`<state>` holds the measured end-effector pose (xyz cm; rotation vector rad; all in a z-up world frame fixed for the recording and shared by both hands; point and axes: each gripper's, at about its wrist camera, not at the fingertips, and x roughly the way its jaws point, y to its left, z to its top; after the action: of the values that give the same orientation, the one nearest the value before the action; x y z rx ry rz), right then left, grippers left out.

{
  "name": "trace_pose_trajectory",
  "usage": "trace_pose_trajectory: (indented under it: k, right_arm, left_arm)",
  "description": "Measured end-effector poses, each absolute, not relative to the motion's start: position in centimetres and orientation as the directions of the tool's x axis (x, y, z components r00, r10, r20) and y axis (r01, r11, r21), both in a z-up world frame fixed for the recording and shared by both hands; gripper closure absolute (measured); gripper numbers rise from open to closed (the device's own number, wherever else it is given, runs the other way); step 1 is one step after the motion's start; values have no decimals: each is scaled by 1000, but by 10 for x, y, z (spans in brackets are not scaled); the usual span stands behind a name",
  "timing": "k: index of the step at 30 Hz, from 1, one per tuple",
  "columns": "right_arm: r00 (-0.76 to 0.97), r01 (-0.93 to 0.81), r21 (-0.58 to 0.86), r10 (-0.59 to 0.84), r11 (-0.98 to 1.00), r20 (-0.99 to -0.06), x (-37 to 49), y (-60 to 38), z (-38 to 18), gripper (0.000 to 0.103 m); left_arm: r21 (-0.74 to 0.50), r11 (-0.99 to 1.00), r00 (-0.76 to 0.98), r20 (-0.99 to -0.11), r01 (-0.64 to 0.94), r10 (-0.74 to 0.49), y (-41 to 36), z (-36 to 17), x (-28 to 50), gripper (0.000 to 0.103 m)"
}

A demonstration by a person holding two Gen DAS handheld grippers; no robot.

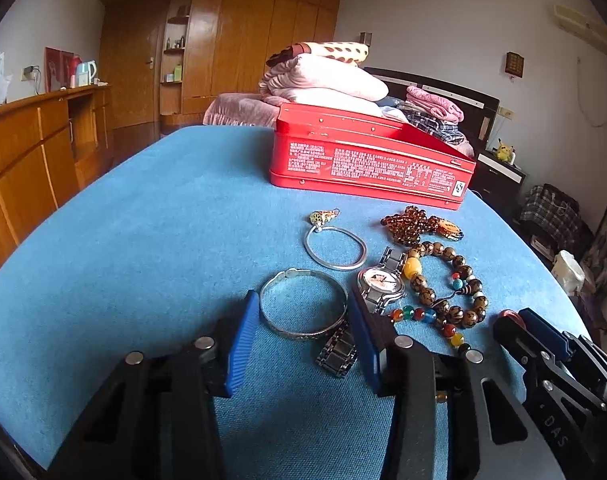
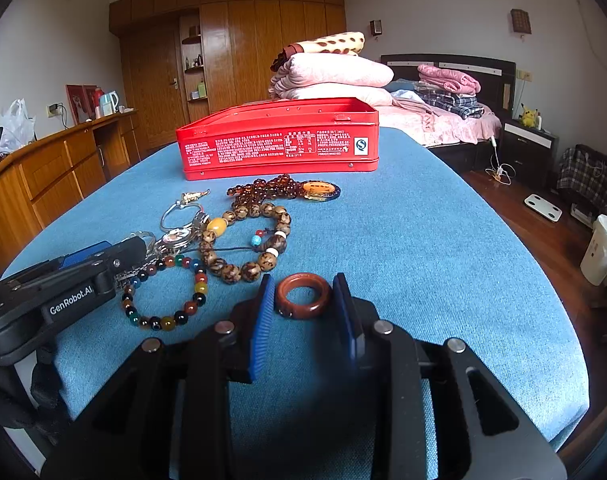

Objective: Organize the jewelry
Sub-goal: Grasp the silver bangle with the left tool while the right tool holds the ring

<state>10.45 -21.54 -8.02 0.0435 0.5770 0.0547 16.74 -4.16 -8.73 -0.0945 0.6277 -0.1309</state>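
Jewelry (image 2: 239, 236) on blue tablecloth (image 2: 423, 260), bedroom.

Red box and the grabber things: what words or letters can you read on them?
"GenRobot.AI": white letters on the side of the left gripper, seen from the right wrist view.
"DAS": pale letters on the right gripper, in the left wrist view; there may be more letters out of sight.
"S": a blue logo on a white square on the red tin box.
The white print covering the box's side is too small to read.
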Motion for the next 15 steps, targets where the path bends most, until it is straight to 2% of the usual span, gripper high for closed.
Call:
trace_pose_trajectory:
  k: [15]
  right_arm:
    - [890,-64,84,95,994,-445,94,-216,-59,74]
  left_arm:
    - [-111,991,860,-495,79,-124,-31,-63,150,58]
